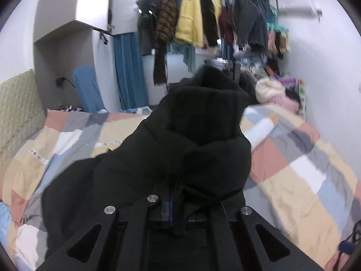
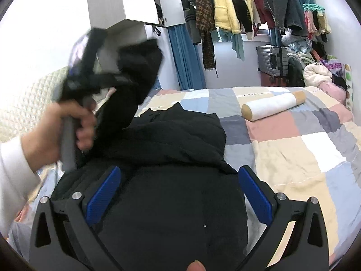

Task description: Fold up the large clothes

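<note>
Black padded jacket [image 2: 171, 149] lies on the patchwork quilt [image 2: 293, 149] toward the headboard side of the bed, bulk heaped under the right gripper [image 2: 179, 194]. One part, likely a sleeve with ribbed cuff, is lifted clear by the left gripper [image 1: 173, 194], jaws closed on the fabric; in the right wrist view a hand [image 2: 67, 124] carries that gripper up near the padded headboard [image 2: 29, 103].

Right jaws stand wide open over the jacket body, not pinching anything.

Judged handling: soft, thick, fairly light but bulky; drapes and slumps, shell probably slippery. Best taken at cuffs, hem or shoulder seams.

Room: the quilt's far half is open apart from a white bolster [image 2: 270, 106]. Hanging clothes [image 2: 237, 6] and a suitcase [image 2: 273, 61] sit beyond the foot edge.
</note>
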Tool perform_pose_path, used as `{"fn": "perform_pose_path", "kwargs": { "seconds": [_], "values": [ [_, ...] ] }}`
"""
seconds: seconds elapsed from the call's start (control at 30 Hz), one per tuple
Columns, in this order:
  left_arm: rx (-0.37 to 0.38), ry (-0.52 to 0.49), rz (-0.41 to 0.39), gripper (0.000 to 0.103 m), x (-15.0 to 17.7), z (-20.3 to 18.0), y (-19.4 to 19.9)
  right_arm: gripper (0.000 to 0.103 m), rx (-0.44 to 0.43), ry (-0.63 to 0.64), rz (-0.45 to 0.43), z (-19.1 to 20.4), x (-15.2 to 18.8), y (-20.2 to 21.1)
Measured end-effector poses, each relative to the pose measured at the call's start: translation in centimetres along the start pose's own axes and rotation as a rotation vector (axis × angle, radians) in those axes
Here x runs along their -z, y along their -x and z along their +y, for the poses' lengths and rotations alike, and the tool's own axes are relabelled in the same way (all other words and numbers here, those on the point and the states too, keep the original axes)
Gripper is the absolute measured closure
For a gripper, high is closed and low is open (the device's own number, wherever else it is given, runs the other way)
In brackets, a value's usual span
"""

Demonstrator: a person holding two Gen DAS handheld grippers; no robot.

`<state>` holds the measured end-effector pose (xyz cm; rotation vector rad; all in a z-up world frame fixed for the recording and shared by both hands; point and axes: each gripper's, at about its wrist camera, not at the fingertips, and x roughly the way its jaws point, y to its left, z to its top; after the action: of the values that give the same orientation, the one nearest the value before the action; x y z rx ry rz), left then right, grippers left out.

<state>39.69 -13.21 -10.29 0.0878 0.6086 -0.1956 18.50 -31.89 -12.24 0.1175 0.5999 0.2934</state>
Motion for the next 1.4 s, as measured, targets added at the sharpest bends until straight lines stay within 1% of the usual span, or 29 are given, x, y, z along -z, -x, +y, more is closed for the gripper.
{"fn": "perform_pose_path", "kwargs": {
  "seconds": [0.13, 0.27, 0.37, 0.47, 0.53, 0.6, 0.7, 0.77, 0.83, 0.87, 0.93, 0.97, 1.0, 1.07, 1.17, 1.3, 1.4],
  "values": [
    [0.006, 0.006, 0.059, 0.098, 2.2, -2.7, -4.8, 0.000, -0.015, -0.021, 0.025, -1.0, 0.7, -1.1],
    [0.024, 0.011, 0.172, 0.098, 5.3, -4.0, -9.8, 0.000, -0.018, -0.047, 0.052, -1.7, 1.0, -2.0],
    [0.032, 0.019, 0.195, 0.098, 6.8, -3.7, -11.0, 0.000, -0.025, -0.060, 0.051, -2.0, 1.1, -2.3],
    [0.048, 0.037, 0.194, 0.098, 6.8, -3.4, -11.1, 0.000, -0.036, -0.061, 0.047, -2.2, 1.2, -2.5],
    [0.047, 0.030, 0.169, 0.098, 6.8, -3.4, -10.4, 0.000, -0.036, -0.064, 0.048, -2.4, 1.3, -2.8],
    [0.044, 0.050, 0.145, 0.098, 6.7, -2.9, -9.5, 0.000, -0.042, -0.074, 0.050, -2.6, 1.3, -3.0],
    [0.037, 0.073, 0.133, 0.095, 6.4, -2.9, -8.0, 0.000, -0.053, -0.087, 0.035, -2.8, 1.2, -2.6],
    [0.019, 0.058, 0.148, 0.092, 6.2, -3.2, -7.3, 0.000, -0.058, -0.095, 0.022, -2.9, 1.1, -2.4],
    [0.024, 0.046, 0.184, 0.087, 6.2, -3.5, -6.7, 0.000, -0.058, -0.103, 0.012, -3.0, 1.0, -2.1],
    [0.027, 0.043, 0.192, 0.082, 6.1, -3.5, -6.4, 0.000, -0.059, -0.108, 0.007, -3.0, 1.0, -1.9],
    [0.025, 0.040, 0.201, 0.060, 6.2, -3.4, -5.1, 0.000, -0.065, -0.114, -0.006, -3.1, 0.9, -1.6],
    [0.018, 0.040, 0.194, 0.039, 6.2, -3.4, -4.5, 0.000, -0.065, -0.114, -0.012, -3.0, 0.9, -1.4],
    [0.007, 0.038, 0.173, 0.030, 6.3, -3.2, -3.4, 0.000, -0.065, -0.110, -0.017, -3.0, 0.8, -1.3],
    [0.002, 0.029, 0.122, 0.028, 6.4, -2.8, -1.2, 0.000, -0.064, -0.104, -0.025, -2.9, 0.8, -1.1],
    [-0.015, 0.046, 0.100, 0.028, 6.4, -1.8, 1.3, 0.000, -0.061, -0.088, -0.033, -2.5, 0.8, -1.1],
    [-0.046, 0.082, 0.048, 0.028, 6.1, 0.2, 5.7, 0.000, -0.074, -0.086, -0.047, -2.3, 0.8, -0.8],
    [-0.056, 0.117, 0.017, 0.028, 6.3, 2.0, 9.1, 0.000, -0.069, -0.069, -0.061, -1.9, 0.9, -0.6]
  ]
}}
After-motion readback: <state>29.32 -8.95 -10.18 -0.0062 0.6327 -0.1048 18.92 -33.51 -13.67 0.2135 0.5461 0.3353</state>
